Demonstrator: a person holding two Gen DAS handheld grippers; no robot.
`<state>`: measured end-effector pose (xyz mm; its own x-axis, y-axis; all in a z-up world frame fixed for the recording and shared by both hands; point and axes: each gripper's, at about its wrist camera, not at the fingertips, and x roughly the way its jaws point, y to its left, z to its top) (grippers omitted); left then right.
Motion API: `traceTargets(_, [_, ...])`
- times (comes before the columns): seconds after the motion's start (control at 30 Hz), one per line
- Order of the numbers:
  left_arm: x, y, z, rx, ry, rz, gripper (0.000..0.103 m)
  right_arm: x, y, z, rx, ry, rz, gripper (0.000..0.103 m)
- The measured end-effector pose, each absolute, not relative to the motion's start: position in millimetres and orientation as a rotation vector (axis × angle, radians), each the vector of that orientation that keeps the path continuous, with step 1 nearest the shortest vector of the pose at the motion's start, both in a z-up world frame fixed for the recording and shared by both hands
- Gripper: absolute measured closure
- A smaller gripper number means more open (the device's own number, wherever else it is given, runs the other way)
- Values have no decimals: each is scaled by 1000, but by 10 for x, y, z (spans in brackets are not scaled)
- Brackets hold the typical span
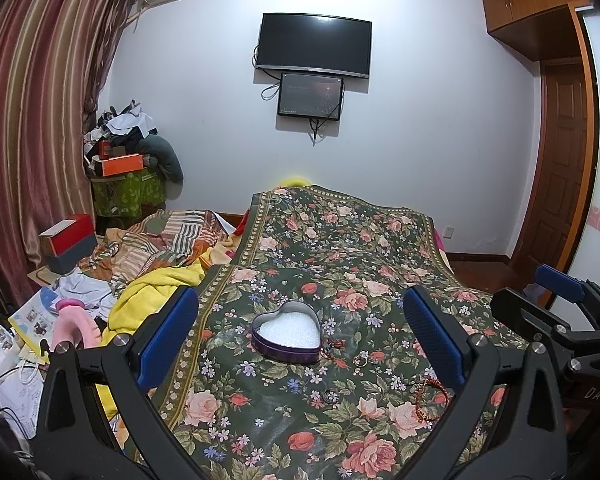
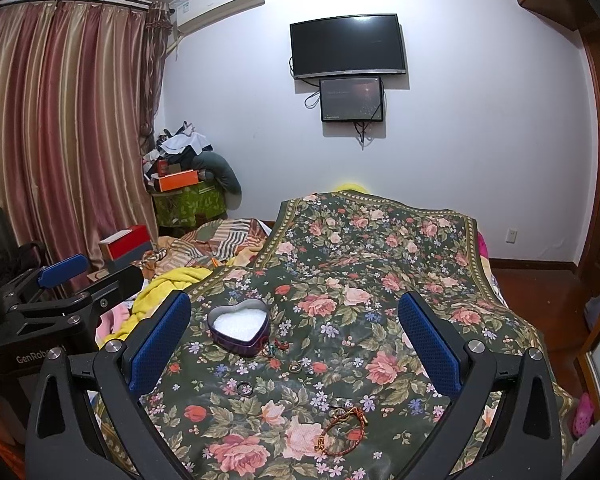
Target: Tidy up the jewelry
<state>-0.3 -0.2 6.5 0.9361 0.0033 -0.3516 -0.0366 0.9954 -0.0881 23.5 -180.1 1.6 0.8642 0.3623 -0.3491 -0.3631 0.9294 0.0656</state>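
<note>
Right wrist view is showing both hand-held grippers, right (image 2: pixel 294 344) and left (image 1: pixel 300 340), hovering wide open and empty over the bed (image 2: pixel 380 240), so picking is just starting: the bracelet (image 2: pixel 340 430) lying nearest needs lifting into the tin (image 2: pixel 239 326).

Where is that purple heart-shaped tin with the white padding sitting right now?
The purple heart-shaped tin sits open on the floral cloth, left of centre in the right wrist view, with a small beaded trinket touching its near right side.
</note>
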Motion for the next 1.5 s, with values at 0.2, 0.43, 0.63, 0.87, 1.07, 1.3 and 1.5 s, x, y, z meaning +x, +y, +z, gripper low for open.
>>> traceTargets(0.2, [-14, 4, 60, -96, 356, 18, 0, 230, -1801, 19, -2, 365, 381, 0])
traceTargets(0.43, [-15, 3, 61, -95, 356, 19, 0, 230, -1801, 21, -3, 364, 380, 0])
traceTargets(0.63, [-18, 0, 55, -94, 354, 20, 0, 229, -1805, 24, -2, 364, 381, 0])
traceTargets(0.87, [-19, 0, 55, -94, 354, 19, 0, 230, -1807, 27, -3, 364, 381, 0])
traceTargets(1.07, [-22, -1, 60, -93, 353, 19, 0, 226, -1795, 24, -4, 363, 381, 0])
traceTargets(1.3, [-20, -2, 54, -92, 353, 19, 0, 238, -1809, 14, -7, 369, 372, 0])
traceTargets(1.5, [-83, 31, 165, -92, 355, 24, 0, 270, -1816, 21, -17, 384, 354, 0])
